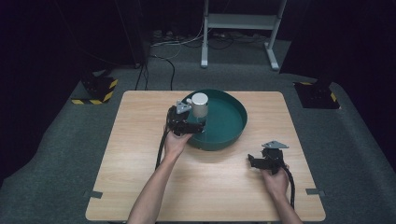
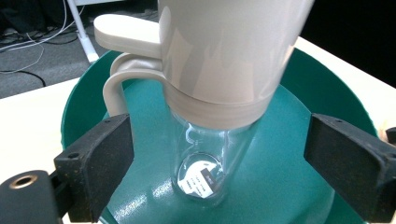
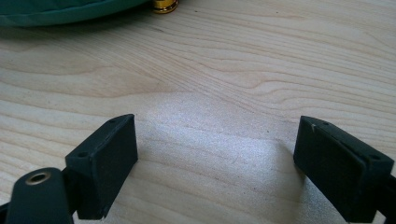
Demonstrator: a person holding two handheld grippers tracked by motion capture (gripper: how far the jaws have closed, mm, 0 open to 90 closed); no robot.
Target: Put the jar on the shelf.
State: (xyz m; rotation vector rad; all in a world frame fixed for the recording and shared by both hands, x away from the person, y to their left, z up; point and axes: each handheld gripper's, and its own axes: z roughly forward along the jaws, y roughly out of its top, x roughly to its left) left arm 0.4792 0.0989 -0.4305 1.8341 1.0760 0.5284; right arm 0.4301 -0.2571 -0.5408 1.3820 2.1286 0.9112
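1. Your left gripper [image 1: 198,122] stands spread either side of the bottle [image 2: 205,163] – nothing pinched – at the green basin [image 1: 236,122], where the bottle stands.
2. Your right gripper [image 3: 217,163] gapes empty over the table [image 3: 233,70], well apart, probably on standby.

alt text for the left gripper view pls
A clear glass bottle with a large beige handled cap stands in a green basin, between the open black jaws of the left gripper. Neither jaw touches it.
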